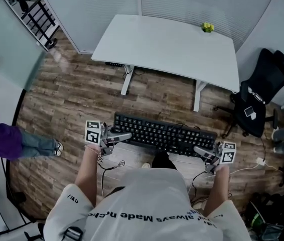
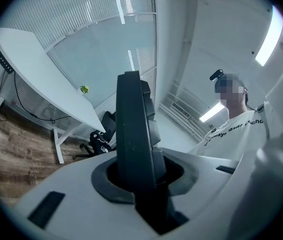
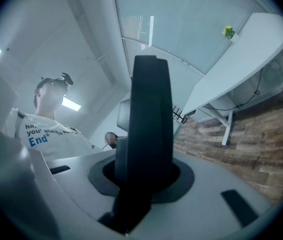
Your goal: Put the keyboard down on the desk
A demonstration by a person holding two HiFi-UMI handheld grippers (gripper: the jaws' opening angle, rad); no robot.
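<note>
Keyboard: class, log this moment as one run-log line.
keyboard: held up, short of desk | left gripper: shut on left end | right gripper: shut on right end | placed: no

Surroundings of a wood-floored office room, seen from the head view.

Wood-plank floor fills the middle. At 11 o'clock a black wire rack stands against a pale wall. At 1 o'clock sits a small yellow-green object, too small to identify, with ribbed wall panels behind it at 12 o'clock. At 3 o'clock a black office chair stands on the floor. At 9 o'clock a bystander in a purple top, jeans and dark sneakers stands at the edge. At 4 o'clock a white plug with its cable lies on the planks.
</note>
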